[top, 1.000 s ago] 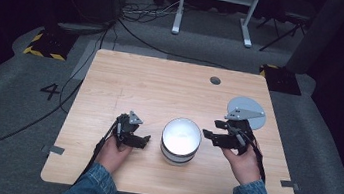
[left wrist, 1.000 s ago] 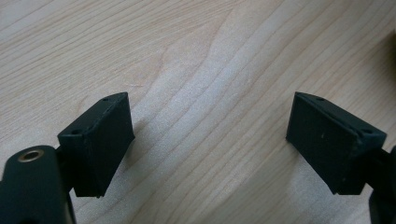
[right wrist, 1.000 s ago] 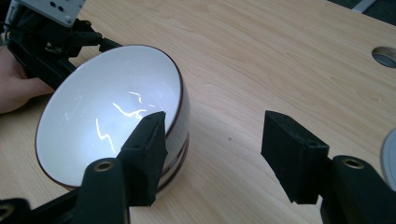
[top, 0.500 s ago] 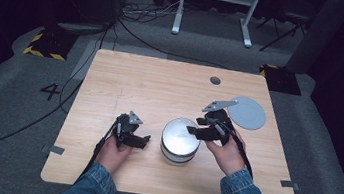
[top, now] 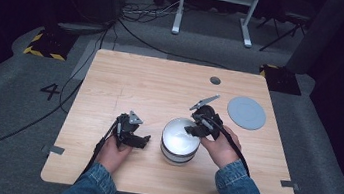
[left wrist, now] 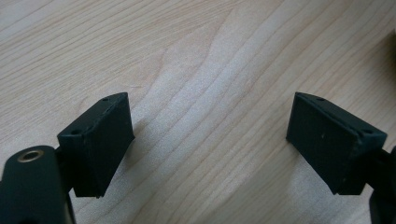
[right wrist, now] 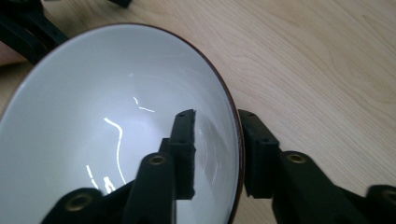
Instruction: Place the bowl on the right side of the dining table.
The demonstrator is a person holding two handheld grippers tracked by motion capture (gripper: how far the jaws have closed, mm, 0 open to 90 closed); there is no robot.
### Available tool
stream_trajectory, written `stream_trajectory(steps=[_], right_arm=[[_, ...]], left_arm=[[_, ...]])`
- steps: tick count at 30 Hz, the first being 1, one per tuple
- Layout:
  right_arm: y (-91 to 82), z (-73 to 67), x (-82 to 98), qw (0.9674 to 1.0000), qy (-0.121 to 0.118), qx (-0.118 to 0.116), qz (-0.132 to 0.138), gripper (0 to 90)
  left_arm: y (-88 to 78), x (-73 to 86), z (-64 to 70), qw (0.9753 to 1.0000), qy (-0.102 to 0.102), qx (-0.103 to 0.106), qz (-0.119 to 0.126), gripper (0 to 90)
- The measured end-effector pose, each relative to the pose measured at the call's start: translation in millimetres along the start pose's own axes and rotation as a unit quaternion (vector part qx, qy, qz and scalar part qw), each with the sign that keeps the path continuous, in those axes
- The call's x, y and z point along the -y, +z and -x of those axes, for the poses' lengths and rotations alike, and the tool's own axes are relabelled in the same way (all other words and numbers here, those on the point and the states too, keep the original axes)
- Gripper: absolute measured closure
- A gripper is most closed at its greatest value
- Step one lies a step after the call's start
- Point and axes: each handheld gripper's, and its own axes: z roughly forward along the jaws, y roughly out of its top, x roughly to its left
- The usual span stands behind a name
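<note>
Glossy white bowl [right wrist: 112, 121] with a dark rim, nothing in it. Right tongs [right wrist: 217, 140] straddle its 3 o'clock wall, not quite clamped; left tongs [left wrist: 210, 140] gape wide over bare worktop [top: 161, 85].

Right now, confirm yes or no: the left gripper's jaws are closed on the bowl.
No: the left gripper has its jaws spread wide over bare wooden table, with nothing between them.

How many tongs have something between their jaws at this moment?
1. The right tongs straddle the white bowl's rim, one jaw inside and one outside. The left tongs sit open over bare table, left of the bowl.
</note>
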Motion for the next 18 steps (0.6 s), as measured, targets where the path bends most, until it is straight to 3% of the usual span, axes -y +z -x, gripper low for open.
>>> stream_trajectory(steps=[4, 17, 18], right_arm=[[-1.0, 2.5, -1.4, 0.9998, 0.017, -0.006, -0.011, 81.2], [-5.1, 6.7, -6.6, 0.999, 0.025, -0.03, -0.024, 83.0], [-5.9, 6.1, -8.8, 0.9993, 0.015, -0.018, -0.028, 83.0]], left_arm=[[0.2, -0.1, -0.3, 1.0, 0.003, -0.001, 0.0, 14.6], [0.4, -0.2, -0.3, 1.0, 0.002, 0.0, 0.0, 14.6], [0.4, -0.3, -0.4, 1.0, 0.003, 0.0, 0.0, 14.6]])
